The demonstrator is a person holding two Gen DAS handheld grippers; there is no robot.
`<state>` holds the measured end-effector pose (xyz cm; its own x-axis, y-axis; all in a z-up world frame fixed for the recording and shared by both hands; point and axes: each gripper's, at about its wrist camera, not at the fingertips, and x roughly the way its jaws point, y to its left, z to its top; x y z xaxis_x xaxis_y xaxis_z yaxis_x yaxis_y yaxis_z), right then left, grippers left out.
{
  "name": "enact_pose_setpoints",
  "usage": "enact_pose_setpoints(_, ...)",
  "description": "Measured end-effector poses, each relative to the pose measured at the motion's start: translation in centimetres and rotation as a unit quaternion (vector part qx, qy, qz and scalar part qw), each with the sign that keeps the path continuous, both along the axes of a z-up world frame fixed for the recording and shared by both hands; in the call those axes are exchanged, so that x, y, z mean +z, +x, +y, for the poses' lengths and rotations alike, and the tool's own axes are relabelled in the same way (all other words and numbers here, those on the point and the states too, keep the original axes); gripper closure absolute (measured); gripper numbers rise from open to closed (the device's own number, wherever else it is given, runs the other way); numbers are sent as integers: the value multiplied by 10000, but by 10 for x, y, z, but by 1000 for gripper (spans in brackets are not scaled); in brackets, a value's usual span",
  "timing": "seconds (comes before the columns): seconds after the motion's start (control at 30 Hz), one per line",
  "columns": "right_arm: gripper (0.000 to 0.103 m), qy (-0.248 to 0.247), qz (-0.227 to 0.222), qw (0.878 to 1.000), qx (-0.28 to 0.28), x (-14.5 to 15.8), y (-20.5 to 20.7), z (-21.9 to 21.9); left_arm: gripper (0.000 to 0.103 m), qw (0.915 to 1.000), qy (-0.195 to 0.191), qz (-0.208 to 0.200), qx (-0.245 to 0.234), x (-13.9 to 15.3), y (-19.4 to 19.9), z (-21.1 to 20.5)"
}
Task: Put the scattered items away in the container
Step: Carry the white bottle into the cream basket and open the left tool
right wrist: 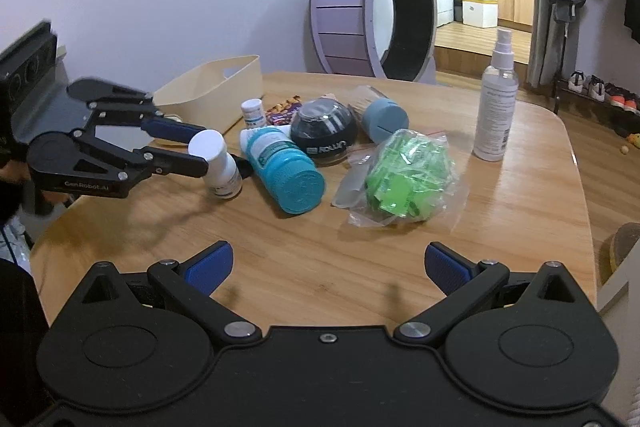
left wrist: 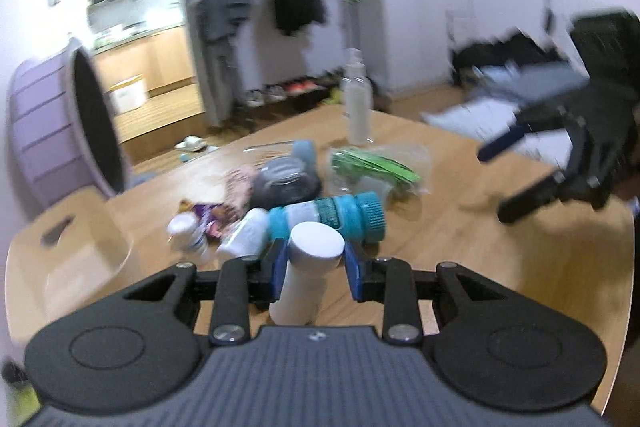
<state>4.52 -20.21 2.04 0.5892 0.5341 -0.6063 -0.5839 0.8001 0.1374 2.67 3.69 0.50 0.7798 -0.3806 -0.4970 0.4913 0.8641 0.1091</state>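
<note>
Bin (right wrist: 208, 91), cream plastic with a handle slot, sits at the far left of the wooden table (right wrist: 320, 247), just behind the left gripper (right wrist: 202, 151). That gripper's blue pads (left wrist: 277, 269) press both sides of a white bottle (right wrist: 218, 165) near its cap, holding it tilted; in the right wrist view its base looks just clear of the tabletop, though that is hard to tell. Beside it lie a small white pill bottle (right wrist: 253, 111), a purple snack packet (right wrist: 282, 111) and a teal-capped bottle (right wrist: 282, 167) on its side. Next come a black ball (right wrist: 325, 135), a blue cup (right wrist: 385, 121) tipped over, and a clear bag of green pieces (right wrist: 404, 183). A spray bottle (right wrist: 496, 103) stands upright well to the right. The right gripper (right wrist: 326, 265) hovers over bare wood at the near edge, jaws spread wide, with nothing between them.
</note>
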Motion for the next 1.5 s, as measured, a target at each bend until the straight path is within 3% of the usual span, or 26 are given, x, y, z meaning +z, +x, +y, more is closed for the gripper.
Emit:
enact_pose_setpoints(0.33, 0, 418, -109, 9986, 298, 5, -6, 20, 73, 9881, -1219, -257, 901, 19, -18, 33)
enact_pose_setpoints(0.5, 0, 533, -50, 9981, 298, 4, -2, 27, 73, 9789, -1412, -553, 1367, 41, -12, 58)
enact_pose_setpoints(0.7, 0, 616, 1, 9977, 276, 2, 0, 34, 73, 9609, -1488, -963, 2126, 71, 5, 94)
enact_pose_setpoints(0.83, 0, 632, 56, 9976, 284, 0, 1, 39, 73, 9517, -1621, -881, 2453, 66, 24, 112)
enact_pose_setpoints(0.97, 0, 584, 85, 9978, 310, -2, 1, 44, 73, 9482, -1774, -600, 2565, 48, 38, 121)
enact_pose_setpoints(1.13, 0, 515, 127, 9981, 310, -5, 1, 46, 73, 9574, -1631, -402, 2348, 37, 51, 108)
enact_pose_setpoints(1.27, 0, 487, 141, 9982, 318, -6, 0, 47, 73, 9585, -1658, -253, 2307, 31, 57, 107)
enact_pose_setpoints(1.4, 0, 449, 153, 9984, 315, -7, -1, 47, 63, 9582, -1667, -73, 2324, 27, 56, 112)
enact_pose_setpoints(1.5, 0, 441, 152, 9985, 303, -7, -2, 46, 58, 9584, -1635, -155, 2336, 31, 50, 114)
